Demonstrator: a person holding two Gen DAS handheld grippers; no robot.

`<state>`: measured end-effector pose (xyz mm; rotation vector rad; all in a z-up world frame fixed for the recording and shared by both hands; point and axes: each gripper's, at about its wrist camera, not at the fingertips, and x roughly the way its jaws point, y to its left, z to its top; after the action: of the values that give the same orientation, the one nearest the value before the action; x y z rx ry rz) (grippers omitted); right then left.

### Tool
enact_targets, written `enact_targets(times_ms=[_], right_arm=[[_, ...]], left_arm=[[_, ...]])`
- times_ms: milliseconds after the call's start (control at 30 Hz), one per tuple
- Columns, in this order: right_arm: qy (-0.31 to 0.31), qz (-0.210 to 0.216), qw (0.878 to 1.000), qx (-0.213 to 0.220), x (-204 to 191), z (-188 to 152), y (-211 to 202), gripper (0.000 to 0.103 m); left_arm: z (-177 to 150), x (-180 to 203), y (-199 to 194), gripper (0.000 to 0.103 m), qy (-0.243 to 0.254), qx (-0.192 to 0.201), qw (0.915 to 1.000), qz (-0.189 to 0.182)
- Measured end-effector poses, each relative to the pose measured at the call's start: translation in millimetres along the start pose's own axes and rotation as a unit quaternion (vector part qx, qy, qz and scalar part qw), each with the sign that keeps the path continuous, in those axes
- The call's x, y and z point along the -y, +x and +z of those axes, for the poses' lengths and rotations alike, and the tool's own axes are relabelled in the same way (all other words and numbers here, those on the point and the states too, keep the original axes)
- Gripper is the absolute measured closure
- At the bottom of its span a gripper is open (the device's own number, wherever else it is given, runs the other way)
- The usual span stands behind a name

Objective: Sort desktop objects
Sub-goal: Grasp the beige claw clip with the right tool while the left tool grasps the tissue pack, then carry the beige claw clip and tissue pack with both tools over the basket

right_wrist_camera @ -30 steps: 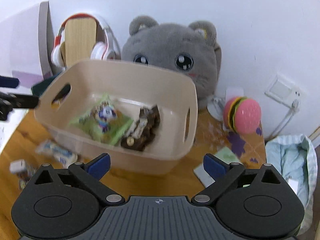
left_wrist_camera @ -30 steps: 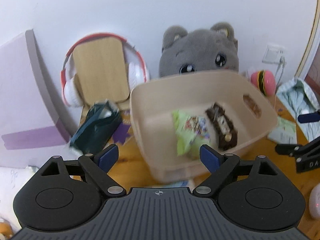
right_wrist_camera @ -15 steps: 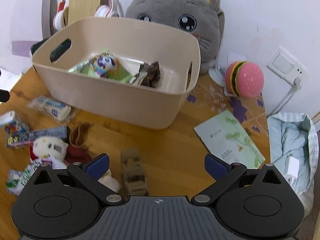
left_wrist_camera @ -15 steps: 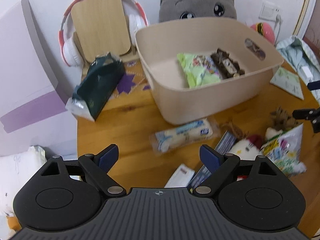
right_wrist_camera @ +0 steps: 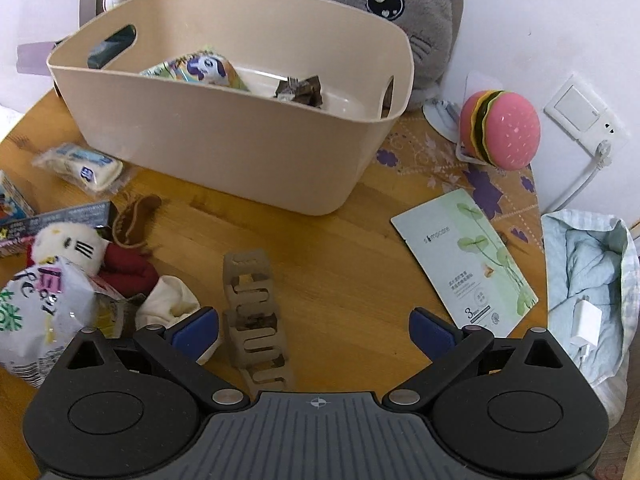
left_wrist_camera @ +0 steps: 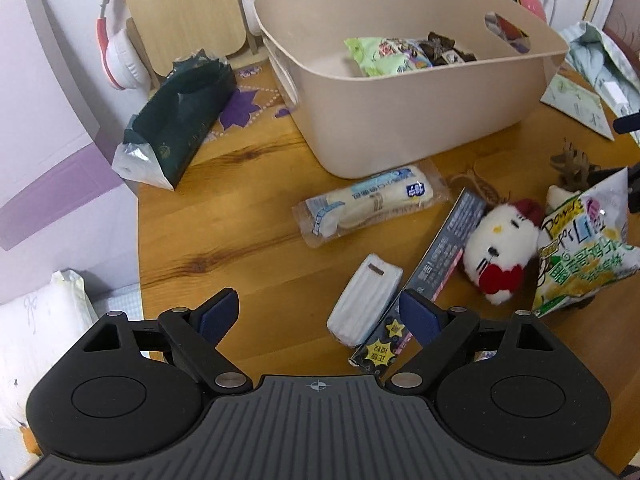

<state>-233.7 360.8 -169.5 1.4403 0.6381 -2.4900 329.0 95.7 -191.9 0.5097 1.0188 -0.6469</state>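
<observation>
The left claw (left_wrist_camera: 318,314) is hanging released above the wooden tabletop (left_wrist_camera: 224,232), gripping nothing, with a white tissue pack (left_wrist_camera: 365,299) lying just ahead of its right finger and a wrapped bread roll (left_wrist_camera: 370,204) farther ahead, beside the beige bin (left_wrist_camera: 400,120). The right claw (right_wrist_camera: 314,330) is likewise spreading wide and empty, a grey hair clip (right_wrist_camera: 254,318) lying between its fingers on the tabletop, the bin sitting well ahead and holding two snack packets.
</observation>
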Motion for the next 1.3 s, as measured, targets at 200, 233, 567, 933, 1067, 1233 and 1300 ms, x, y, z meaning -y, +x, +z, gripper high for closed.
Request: enact_targets(times_ms=[200,233,567,933,1067,1233,1300], right_arm=[[-0.003,0.003,1.0,-0.017,-2.1,-0.2,13.9,0.0],[-0.004,0.003,1.0,-0.019,-2.6,-0.2,16.1,0.0],[0.011,0.026,0.999,-0.031,-1.2,0.0,34.3,0.025],[0.01,0.075,0.997,-0.025,-7.1,0.4,34.1,0.07],[0.013,0.077,0.997,-0.024,-5.1,-1.1,34.9,0.073],[0.017,0.075,0.997,-0.024,-2.4,-4.0,33.3,0.073],[0.017,0.076,0.997,-0.025,-1.6,-3.8,33.7,0.073]], left_arm=[[-0.2,-3.9,13.1,0.014,0.0,-0.011,0.9999,-0.002],[-0.3,-3.8,15.0,0.015,0.002,-0.013,0.9999,-0.003],[-2.2,2.3,33.2,0.046,0.021,-0.041,0.9987,-0.021],[-6.8,2.0,40.4,0.092,0.028,-0.036,0.9977,-0.05],[-6.9,1.0,40.9,0.093,0.018,-0.034,0.9977,-0.057],[-5.1,-0.7,40.1,0.09,0.006,-0.033,0.9983,-0.048],[-4.5,-1.7,39.6,0.072,0.007,-0.034,0.998,-0.053]])
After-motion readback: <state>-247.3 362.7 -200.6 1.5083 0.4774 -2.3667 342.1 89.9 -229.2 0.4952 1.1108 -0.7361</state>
